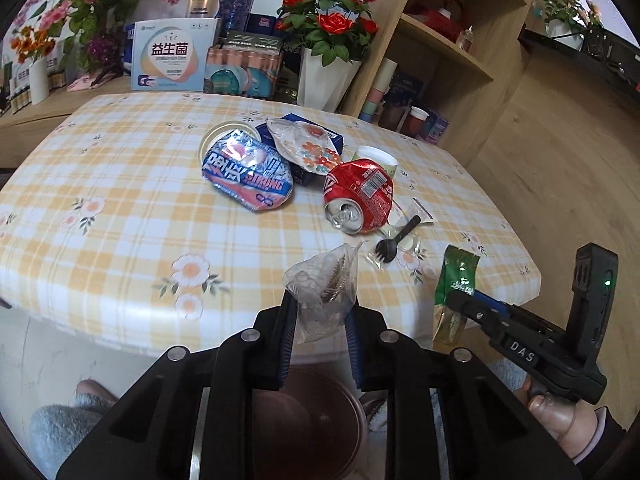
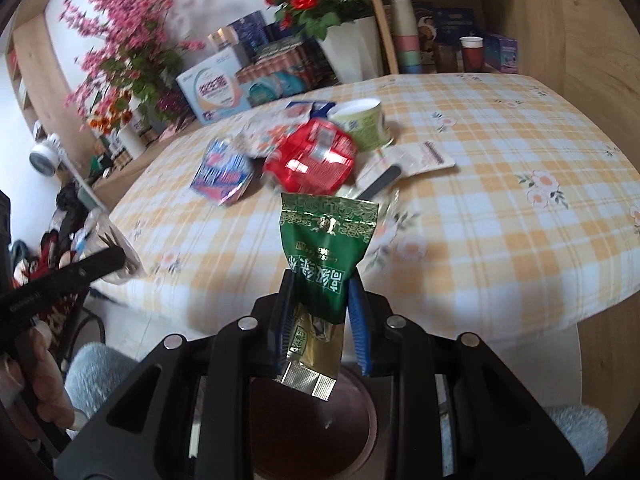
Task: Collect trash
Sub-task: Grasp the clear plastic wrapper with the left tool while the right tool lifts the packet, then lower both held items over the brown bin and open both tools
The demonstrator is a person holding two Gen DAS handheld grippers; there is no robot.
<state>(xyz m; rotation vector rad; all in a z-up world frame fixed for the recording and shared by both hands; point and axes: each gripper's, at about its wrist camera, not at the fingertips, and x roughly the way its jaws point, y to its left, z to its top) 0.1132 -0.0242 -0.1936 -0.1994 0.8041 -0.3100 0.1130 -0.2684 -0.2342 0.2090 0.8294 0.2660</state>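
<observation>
My left gripper (image 1: 322,306) is shut on a crumpled clear plastic bag (image 1: 324,284), held off the table's near edge above a brown bin (image 1: 320,420). My right gripper (image 2: 320,300) is shut on a green and gold tea packet (image 2: 326,240); the packet also shows in the left wrist view (image 1: 456,280). The bin shows below it too (image 2: 320,420). On the checked tablecloth (image 1: 120,200) lie a crushed red can (image 1: 358,196), a crushed blue and pink can (image 1: 248,172), a floral foil wrapper (image 1: 308,146), a green paper cup (image 1: 378,158) and a black plastic fork in its wrapper (image 1: 396,236).
Behind the table stand boxes (image 1: 172,56), a white vase of red roses (image 1: 324,76) and pink flowers (image 1: 92,4). A wooden shelf (image 1: 440,52) with cups rises at the right. A blue box (image 1: 312,132) and a round lid (image 1: 224,132) lie under the trash pile.
</observation>
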